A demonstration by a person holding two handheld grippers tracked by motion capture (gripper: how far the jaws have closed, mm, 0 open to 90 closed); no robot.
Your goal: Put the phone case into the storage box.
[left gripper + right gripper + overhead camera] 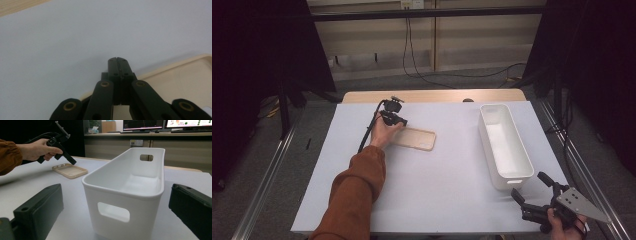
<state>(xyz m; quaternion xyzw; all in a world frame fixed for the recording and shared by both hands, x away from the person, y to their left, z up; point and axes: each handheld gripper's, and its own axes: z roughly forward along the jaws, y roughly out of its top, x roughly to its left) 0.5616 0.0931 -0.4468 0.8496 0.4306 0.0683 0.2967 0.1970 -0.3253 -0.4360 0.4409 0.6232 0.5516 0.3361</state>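
Observation:
A beige phone case (416, 138) lies hollow side up on the white table top (437, 175), left of centre. My left gripper (401, 121) is shut, its tips down at the case's far left end. In the left gripper view the black jaws (117, 61) are pressed together and reach past the rim of the case (180, 80), with nothing visible between them. My right gripper (531, 186) is open near the front right corner, pointing at the near end of a white bin (504, 145). In the right gripper view its jaws (115, 192) stand wide on either side of the bin (130, 185).
The bin is long, empty, and has handle holes at both ends (113, 212). A wooden table edge (432, 96) runs along the far side. Metal floor rails (262, 190) flank the table. The left gripper's cable (368, 132) trails beside the orange sleeve (354, 195).

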